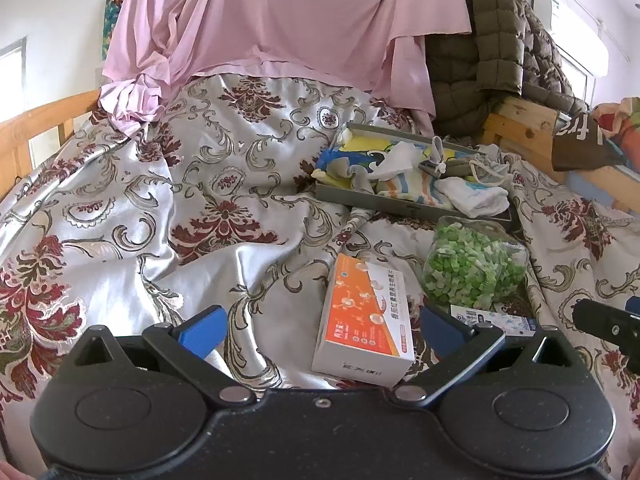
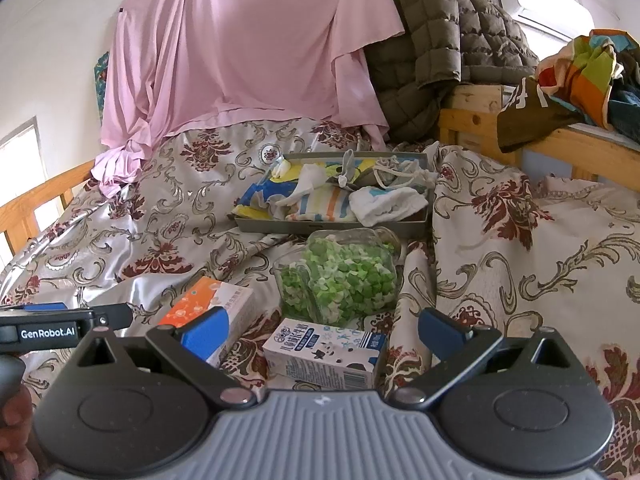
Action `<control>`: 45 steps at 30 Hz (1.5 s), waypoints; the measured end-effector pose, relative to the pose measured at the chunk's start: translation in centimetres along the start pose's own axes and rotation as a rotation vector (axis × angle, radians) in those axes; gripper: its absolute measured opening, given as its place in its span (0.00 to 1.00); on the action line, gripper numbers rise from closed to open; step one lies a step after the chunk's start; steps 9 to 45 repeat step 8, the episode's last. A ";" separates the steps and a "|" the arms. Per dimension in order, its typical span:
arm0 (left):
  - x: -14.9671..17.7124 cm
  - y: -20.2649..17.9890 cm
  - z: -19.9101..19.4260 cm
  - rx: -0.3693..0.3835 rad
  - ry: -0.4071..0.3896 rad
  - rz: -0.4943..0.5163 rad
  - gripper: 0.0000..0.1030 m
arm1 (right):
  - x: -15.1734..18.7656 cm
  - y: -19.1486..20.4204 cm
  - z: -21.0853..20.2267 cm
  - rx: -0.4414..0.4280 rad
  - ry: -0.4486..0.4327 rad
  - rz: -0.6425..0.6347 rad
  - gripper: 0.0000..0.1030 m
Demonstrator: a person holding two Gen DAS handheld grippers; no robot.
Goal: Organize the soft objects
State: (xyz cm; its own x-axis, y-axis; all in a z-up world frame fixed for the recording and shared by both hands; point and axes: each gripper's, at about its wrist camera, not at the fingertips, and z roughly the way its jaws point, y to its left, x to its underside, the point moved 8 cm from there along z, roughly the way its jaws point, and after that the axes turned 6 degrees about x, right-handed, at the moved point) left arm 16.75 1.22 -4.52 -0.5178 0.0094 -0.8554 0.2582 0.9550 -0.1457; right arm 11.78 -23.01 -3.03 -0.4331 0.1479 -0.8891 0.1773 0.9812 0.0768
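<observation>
— From the left wrist, what do we lose?
— Our left gripper [image 1: 322,330] hides the near end of the orange carton [image 1: 366,320]; its jaws gape wide, holding nothing. The milk box [image 1: 496,320] peeks from behind one finger.
— And the soft things?
— Crumpled cloths [image 1: 416,178] heaped in the flat grey tray [image 1: 400,202] on the glossy brocade bedspread [image 1: 200,208].
— The right wrist?
— Our right gripper [image 2: 320,332] is spread wide too, empty, over the milk box [image 2: 324,354]. A clear jar [image 2: 340,276] of green paper bits lies before the tray [image 2: 332,226]; the cloths [image 2: 340,196] overlap, hard to separate.
</observation>
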 end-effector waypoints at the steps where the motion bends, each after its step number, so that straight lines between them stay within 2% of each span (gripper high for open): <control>1: 0.0 0.0 0.0 -0.001 0.001 0.004 0.99 | 0.0 0.0 0.0 0.000 0.000 -0.002 1.00; 45: 0.1 0.0 0.2 -0.009 0.009 0.011 0.99 | 0.0 0.2 0.0 -0.001 -0.001 -0.007 1.00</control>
